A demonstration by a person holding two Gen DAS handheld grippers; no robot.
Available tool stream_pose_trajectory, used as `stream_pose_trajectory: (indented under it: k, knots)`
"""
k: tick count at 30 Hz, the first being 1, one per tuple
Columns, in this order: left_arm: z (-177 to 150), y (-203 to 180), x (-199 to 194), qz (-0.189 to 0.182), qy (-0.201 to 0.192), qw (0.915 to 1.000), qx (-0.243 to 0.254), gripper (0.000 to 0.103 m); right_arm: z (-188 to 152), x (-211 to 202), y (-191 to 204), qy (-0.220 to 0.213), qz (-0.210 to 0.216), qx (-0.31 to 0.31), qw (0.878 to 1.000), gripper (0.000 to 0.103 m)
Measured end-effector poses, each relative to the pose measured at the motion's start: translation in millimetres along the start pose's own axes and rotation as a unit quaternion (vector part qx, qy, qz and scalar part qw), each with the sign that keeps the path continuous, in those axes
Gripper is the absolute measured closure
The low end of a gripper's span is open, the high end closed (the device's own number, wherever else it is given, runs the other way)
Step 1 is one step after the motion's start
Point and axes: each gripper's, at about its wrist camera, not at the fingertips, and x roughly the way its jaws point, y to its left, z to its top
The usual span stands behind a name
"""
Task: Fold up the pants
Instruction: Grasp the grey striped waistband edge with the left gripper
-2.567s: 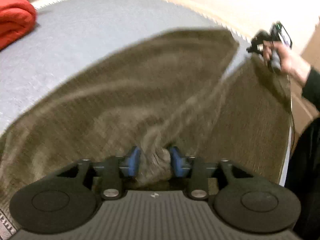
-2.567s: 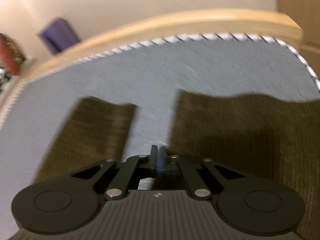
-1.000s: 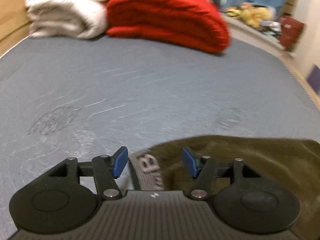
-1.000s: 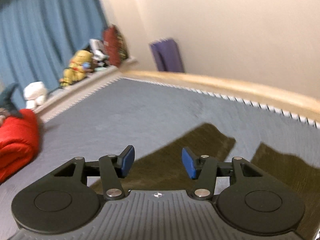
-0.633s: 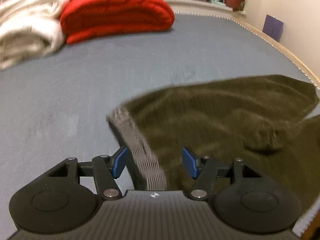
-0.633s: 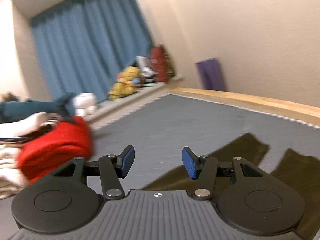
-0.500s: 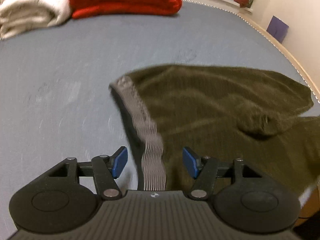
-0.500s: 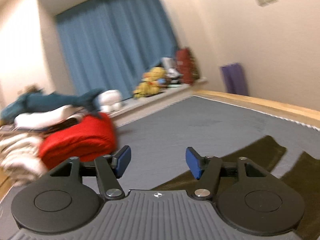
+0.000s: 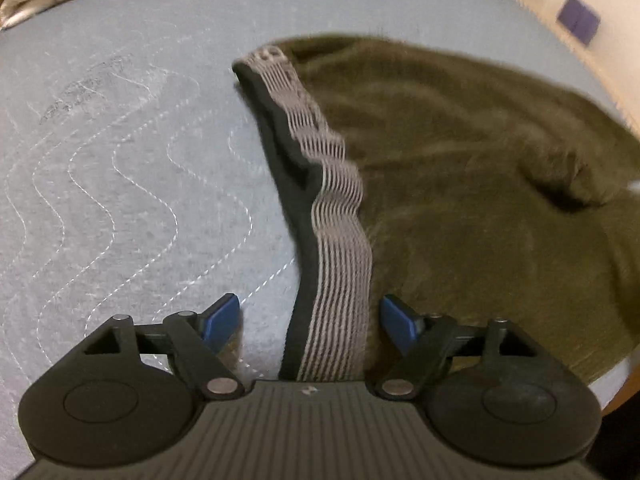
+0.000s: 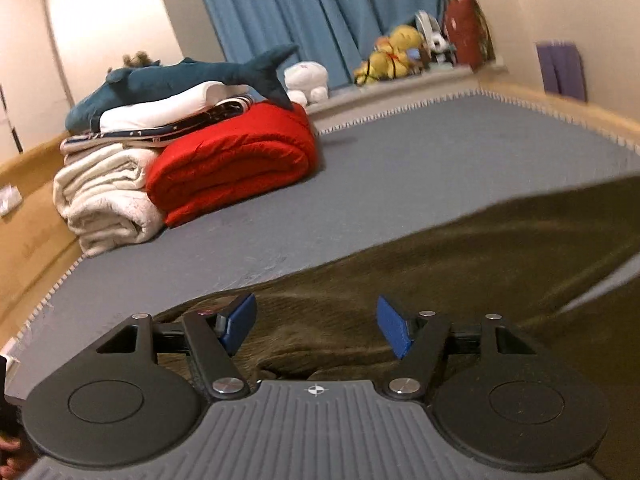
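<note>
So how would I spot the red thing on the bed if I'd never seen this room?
Look at the grey bed, at the end by the blue curtains. A pile of bedding sits there; the red quilt is the thick folded roll beside the cream blanket, the pile's only bright red piece.

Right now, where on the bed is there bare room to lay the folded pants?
Free: the grey mattress left of the waistband, and the strip between the pants and the red blanket. Crowded: the far corner, stacked with the red blanket, white blanket and plush shark.
</note>
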Motion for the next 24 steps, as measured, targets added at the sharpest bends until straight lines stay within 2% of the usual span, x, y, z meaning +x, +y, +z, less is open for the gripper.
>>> stream_pose_trajectory:
  k: [2,3,5,6,7,10,12,14,15,17,19,21,22,24]
  knots:
    - [-2.1,-2.2,6.0,-0.004,0.007,0.9999,0.011,0.022,1.4,-2.0,0.1,0.002,0.007,0.006,1.0,0.032]
    - [-3.6,-1.4,8.7,-0.011,0.01,0.9998,0.012,0.026,2.2,-4.2,-0.9,0.004,0.012,0.014,1.0,0.032]
    - [-5.5,-0.9,9.0,-0.032,0.011,0.9993,0.016,0.041,4.2,-5.9,-4.6,0.011,0.019,0.027,0.999,0.031]
    - [-6.9,-1.5,8.0,-0.047,0.01,0.9987,0.019,0.053,3.7,-3.5,-7.9,0.014,0.021,0.031,0.999,0.031]
    - [-8.0,-3.0,5.3,-0.049,0.006,0.9984,0.028,0.059,4.0,-5.1,-9.3,0.017,0.025,0.034,0.999,0.031]
    - [-10.7,-9.6,-5.0,-0.049,-0.01,0.997,0.059,0.073,1.3,-4.2,-12.5,0.022,0.032,0.035,0.999,0.031]
    - [-9.5,-5.9,-19.1,-0.06,-0.028,0.9967,0.045,0.079,0.8,-2.5,-12.0,0.022,0.034,0.031,0.999,0.031]
    - [-7.6,4.9,-34.2,-0.075,-0.049,0.9959,0.015,0.08,1.3,-2.1,-12.0,0.025,0.038,0.027,0.999,0.031]
    - [-9.5,3.9,-35.3,-0.068,-0.05,0.9963,0.02,0.08,1.5,-1.5,-11.5,0.026,0.038,0.027,0.999,0.031]
    - [-16.5,-8.7,-22.1,-0.043,-0.018,0.9974,0.056,0.078,1.9,0.0,-10.7,0.03,0.039,0.028,0.998,0.031]
    - [-17.3,-18.0,-14.4,-0.012,-0.009,0.9965,0.082,0.064,1.0,1.0,-9.3,0.034,0.041,0.025,0.998,0.031]
    - [-10.5,-16.0,-24.5,-0.009,-0.035,0.9971,0.067,0.063,0.4,4.3,-5.8,0.037,0.038,0.02,0.998,0.031]
    - [-6.9,-12.8,-34.7,-0.004,-0.064,0.9963,0.057,0.06,0.2,4.9,-5.0,0.038,0.036,0.021,0.998,0.031]
    - [-4.3,-10.3,-48.8,-0.008,-0.102,0.9936,0.048,0.059,-0.9,4.9,-3.8,0.04,0.034,0.022,0.998,0.031]
